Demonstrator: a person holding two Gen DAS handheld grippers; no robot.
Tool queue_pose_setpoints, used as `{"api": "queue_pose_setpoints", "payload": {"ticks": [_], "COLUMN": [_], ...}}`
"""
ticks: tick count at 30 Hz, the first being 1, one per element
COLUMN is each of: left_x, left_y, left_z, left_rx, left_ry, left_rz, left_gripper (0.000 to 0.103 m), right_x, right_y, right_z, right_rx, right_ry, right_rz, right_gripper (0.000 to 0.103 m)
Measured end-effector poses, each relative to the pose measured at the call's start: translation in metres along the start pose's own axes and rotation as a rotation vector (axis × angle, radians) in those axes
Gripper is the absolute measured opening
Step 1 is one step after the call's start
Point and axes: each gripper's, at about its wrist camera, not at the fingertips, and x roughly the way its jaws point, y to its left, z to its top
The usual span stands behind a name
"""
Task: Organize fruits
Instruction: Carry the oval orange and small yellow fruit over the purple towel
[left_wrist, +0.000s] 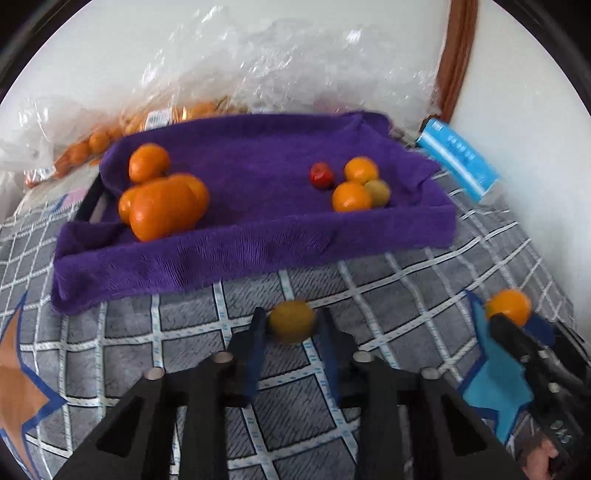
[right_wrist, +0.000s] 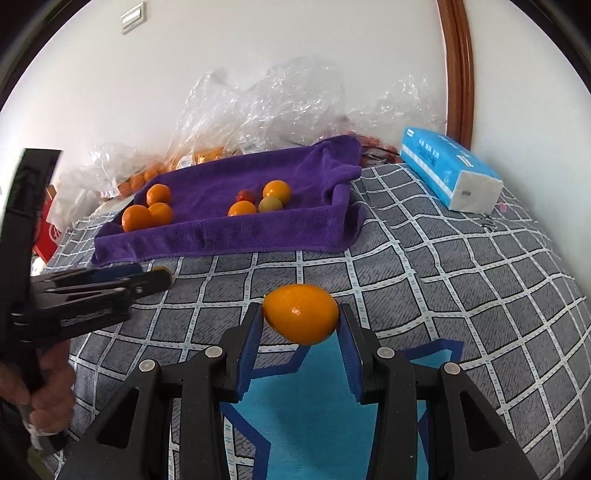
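Observation:
A tray draped in a purple towel (left_wrist: 258, 254) (right_wrist: 229, 236) holds three oranges (left_wrist: 166, 206) at its left. At its right lie two oranges (left_wrist: 351, 197), a yellow-green fruit (left_wrist: 378, 192) and a small red fruit (left_wrist: 320, 175). In front of the tray, my left gripper (left_wrist: 291, 313) is shut on a small yellow-green fruit (left_wrist: 291, 321), blurred, just above the checked cover. My right gripper (right_wrist: 300, 308) is shut on an oval orange fruit (right_wrist: 301, 318), off to the right of the left one, over a blue star patch.
Clear plastic bags with more oranges (left_wrist: 155, 122) are heaped against the wall behind the tray. A blue tissue pack (right_wrist: 447, 170) lies at the back right by a wooden frame (right_wrist: 460, 74). A red box (right_wrist: 50, 229) stands at the far left.

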Motion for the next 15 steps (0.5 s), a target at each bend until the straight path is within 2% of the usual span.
{"api": "queue_pose_setpoints", "payload": {"ticks": [5, 8, 12, 15], "left_x": [-0.008, -0.017, -0.038, -0.048], "left_y": [0.000, 0.011, 0.044, 0.075], "left_z": [-0.007, -0.014, -0.025, -0.031], "left_rx": [0.043, 0.059, 0.073, 0.015], "left_ry": [-0.009, -0.019, -0.058, -0.045], "left_rz": [0.022, 0.065, 0.166, 0.191], "left_gripper": [0.025, 0.025, 0.025, 0.025], "right_x": [0.001, 0.002, 0.002, 0.002], "right_y": [-0.007, -0.005, -0.002, -0.002], "right_z": [0.001, 0.001, 0.001, 0.001], "right_rx": [0.033, 0.025, 0.011, 0.007], "right_ry": [-0.003, 0.000, 0.006, 0.005], "right_rz": [-0.007, -0.014, -0.027, -0.021], "right_gripper": [0.041, 0.041, 0.041, 0.041]}}
